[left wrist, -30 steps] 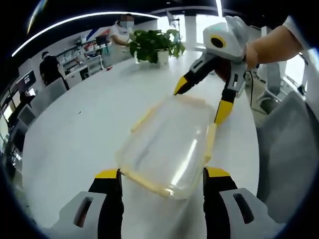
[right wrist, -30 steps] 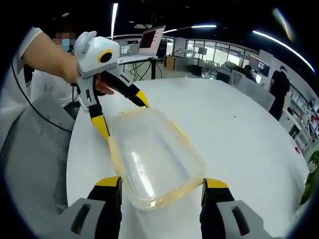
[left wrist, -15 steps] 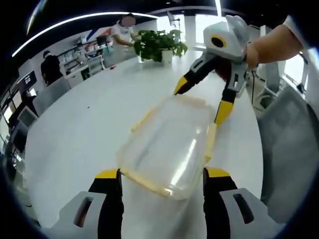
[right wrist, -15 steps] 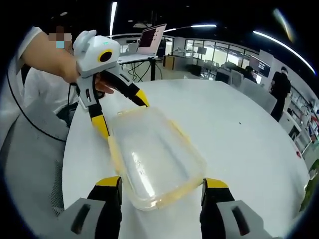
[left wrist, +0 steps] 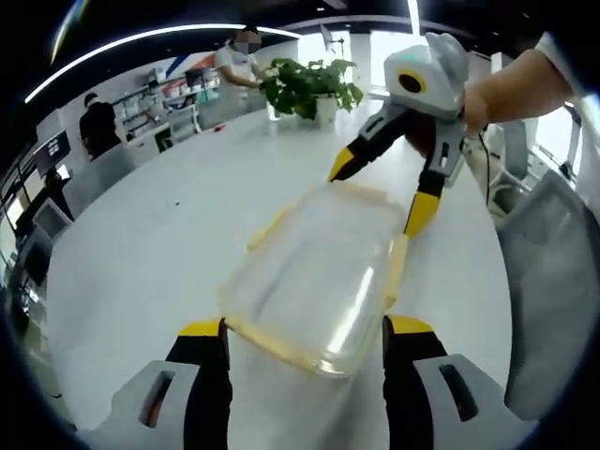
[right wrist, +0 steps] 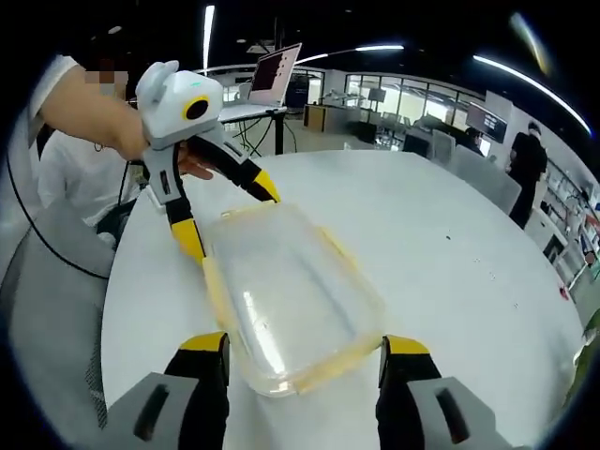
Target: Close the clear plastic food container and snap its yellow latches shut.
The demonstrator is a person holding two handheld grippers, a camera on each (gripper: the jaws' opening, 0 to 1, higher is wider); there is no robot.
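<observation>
A clear plastic box with yellow edges lies flat on a big white table, and its lid is on top. The box is the thing to go by. In the left gripper view, the left gripper sits at the near end of the box. Its two yellow-tipped jaws are spread wide, one on each side of the box's near corner, and I cannot tell if they touch it. At the far end of the box is the right gripper, held by a hand. Its jaws are spread wide too, one tip by the far edge of the box and the other down along the box's long side, right by a yellow latch. Past the box, at the far edge of the table, stands a green plant in a white pot. A person stands near the plant. In the right gripper view the same box is seen from the other end. The right gripper has its jaws wide on each side of the near corner. The left gripper is at the far end of the box, jaws wide. Behind it, past the table, is an open laptop on a stand. A gray chair stands beside the table, on the same side as the person's hand.
</observation>
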